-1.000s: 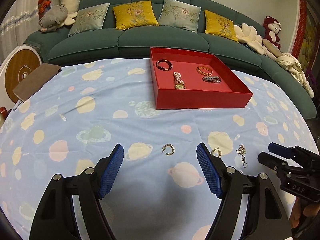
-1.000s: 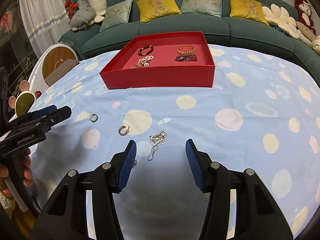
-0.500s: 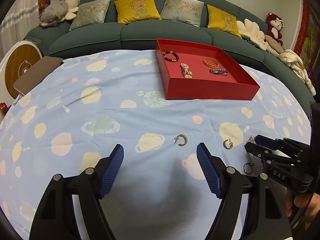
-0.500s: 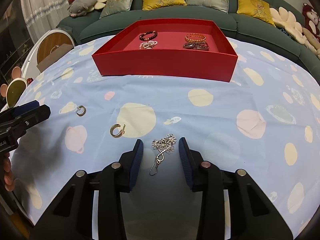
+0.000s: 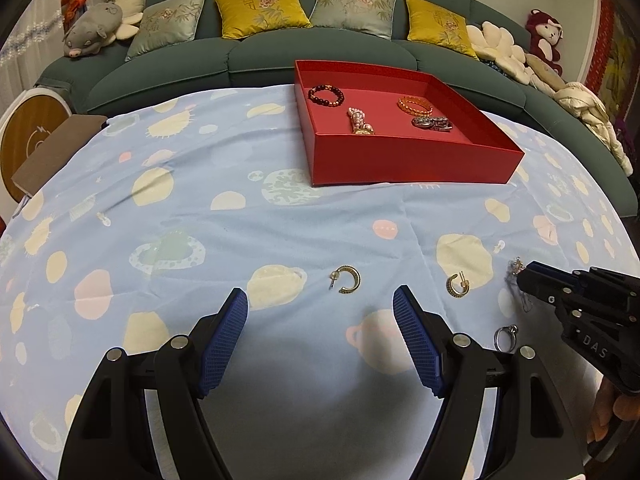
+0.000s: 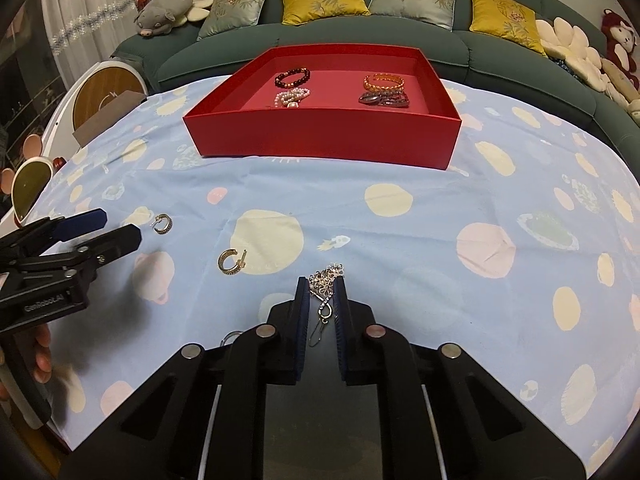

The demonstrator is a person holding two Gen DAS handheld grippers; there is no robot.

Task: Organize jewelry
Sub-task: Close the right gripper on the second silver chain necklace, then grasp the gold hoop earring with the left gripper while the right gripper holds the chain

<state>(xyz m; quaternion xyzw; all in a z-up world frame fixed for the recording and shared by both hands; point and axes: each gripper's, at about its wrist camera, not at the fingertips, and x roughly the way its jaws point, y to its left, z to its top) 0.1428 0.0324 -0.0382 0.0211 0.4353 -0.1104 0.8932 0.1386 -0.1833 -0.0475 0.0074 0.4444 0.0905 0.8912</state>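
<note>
Left wrist view: left hand-held gripper (image 5: 320, 320) is spread wide w/ nothing between its blue pads, low over the table (image 5: 192, 216), which wears a blue planet-print cloth. Just ahead of the gap lies a gold hoop earring (image 5: 347, 279); a 2nd gold hoop earring (image 5: 457, 285) lies to its right, past the right finger. A silver ring (image 5: 505, 336) sits further right, nearer the camera. Right hand-held gripper (image 5: 524, 278) comes in from the right edge, tips at a silver flower earring (image 5: 515, 267). Red tray (image 5: 400, 160) is well behind, holding a dark bead bracelet (image 5: 326, 95), pearl bracelet (image 5: 360, 120), orange bracelet (image 5: 415, 105) & silver bracelet (image 5: 432, 123).

Right wrist view: right hand-held gripper (image 6: 322, 292) is nearly closed, pads pinching the silver flower earring (image 6: 326, 280); flower cluster sticks out past the tips, hook dangles back between the fingers. Both hoops (image 6: 232, 261) (image 6: 163, 224) lie on the cloth to the left, apart from each other. Left hand-held gripper (image 6: 116, 228) shows at the left edge, spread. Red tray (image 6: 328, 140) stands beyond, near a green sofa (image 6: 460, 40).
</note>
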